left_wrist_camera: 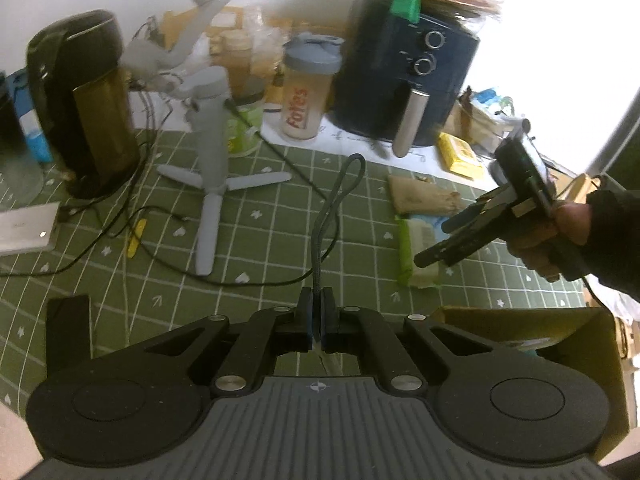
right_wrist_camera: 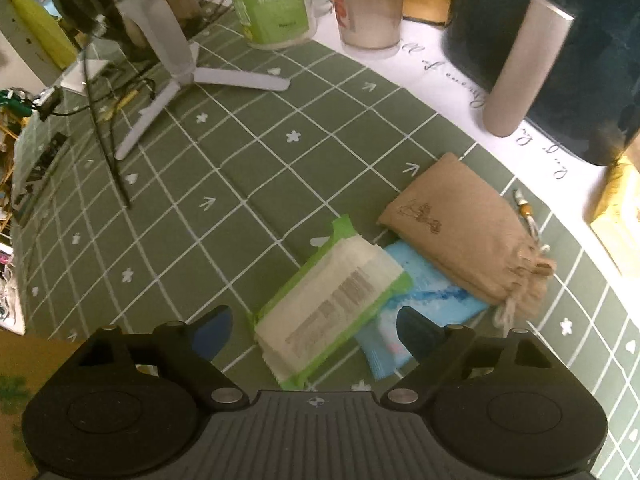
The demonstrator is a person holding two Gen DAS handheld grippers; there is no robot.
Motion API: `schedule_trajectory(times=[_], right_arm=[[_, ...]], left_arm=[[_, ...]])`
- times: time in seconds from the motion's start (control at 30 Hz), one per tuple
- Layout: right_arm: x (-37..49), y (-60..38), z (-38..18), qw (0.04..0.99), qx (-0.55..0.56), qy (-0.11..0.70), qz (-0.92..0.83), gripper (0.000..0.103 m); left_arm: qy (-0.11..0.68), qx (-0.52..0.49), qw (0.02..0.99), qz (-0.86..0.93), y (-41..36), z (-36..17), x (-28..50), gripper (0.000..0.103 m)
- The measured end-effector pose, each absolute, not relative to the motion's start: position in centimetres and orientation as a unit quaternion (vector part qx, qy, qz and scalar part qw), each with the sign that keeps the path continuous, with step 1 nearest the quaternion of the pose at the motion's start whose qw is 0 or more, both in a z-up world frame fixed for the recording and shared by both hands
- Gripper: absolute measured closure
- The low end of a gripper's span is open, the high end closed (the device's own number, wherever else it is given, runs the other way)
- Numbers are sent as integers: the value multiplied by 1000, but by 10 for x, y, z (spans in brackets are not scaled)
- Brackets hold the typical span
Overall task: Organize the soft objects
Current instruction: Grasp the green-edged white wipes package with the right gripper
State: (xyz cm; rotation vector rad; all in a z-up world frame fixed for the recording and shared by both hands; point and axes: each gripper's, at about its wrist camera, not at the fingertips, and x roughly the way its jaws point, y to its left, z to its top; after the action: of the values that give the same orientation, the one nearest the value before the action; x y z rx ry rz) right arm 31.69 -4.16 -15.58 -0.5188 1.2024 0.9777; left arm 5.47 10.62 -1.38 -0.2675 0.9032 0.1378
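Green checked cloth (right_wrist_camera: 224, 184) is covering the table where three soft things are lying close together: a green wipes packet (right_wrist_camera: 332, 308), a blue packet (right_wrist_camera: 432, 300) partly under it, and a tan drawstring pouch (right_wrist_camera: 460, 236) overlapping the blue one's far end. The right gripper (right_wrist_camera: 316, 330) is hovering over them with jaws spread wide, nothing pinched, the green packet lying between its tips. The left gripper (left_wrist_camera: 317, 312) is clamping a grey looped cord (left_wrist_camera: 332, 216) between closed jaws, above the cloth. Crowding the far side are one grey tripod stand (left_wrist_camera: 212, 168), one green-labelled jar (right_wrist_camera: 276, 8), one shaker bottle (left_wrist_camera: 306, 88), one dark air fryer (left_wrist_camera: 404, 76) and one kettle (left_wrist_camera: 88, 100). Black cables (left_wrist_camera: 120, 224) are trailing across the cloth. A cardboard box (left_wrist_camera: 532, 332) is sitting beside the left gripper.
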Motion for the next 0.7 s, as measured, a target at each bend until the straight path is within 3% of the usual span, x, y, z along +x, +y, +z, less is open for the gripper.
schedule_trajectory(times=[0.13,0.3,0.5,0.7], right_arm=[[315,-26,-172,692,-261,530,414,18],[301,-12,-174,696,-310,488,426,32],[281,-9,-173,632,-361,460,509,47],[283,-11,-178,618,-351,488,508,41]], left_arm=[[437,-135,886,78,110,-15,47,99],[442,-144,881,87,114,-18,41,99],[438,-150,883,79,114,-16,41,99],[431,-149,887,71,111,-12,42,99]])
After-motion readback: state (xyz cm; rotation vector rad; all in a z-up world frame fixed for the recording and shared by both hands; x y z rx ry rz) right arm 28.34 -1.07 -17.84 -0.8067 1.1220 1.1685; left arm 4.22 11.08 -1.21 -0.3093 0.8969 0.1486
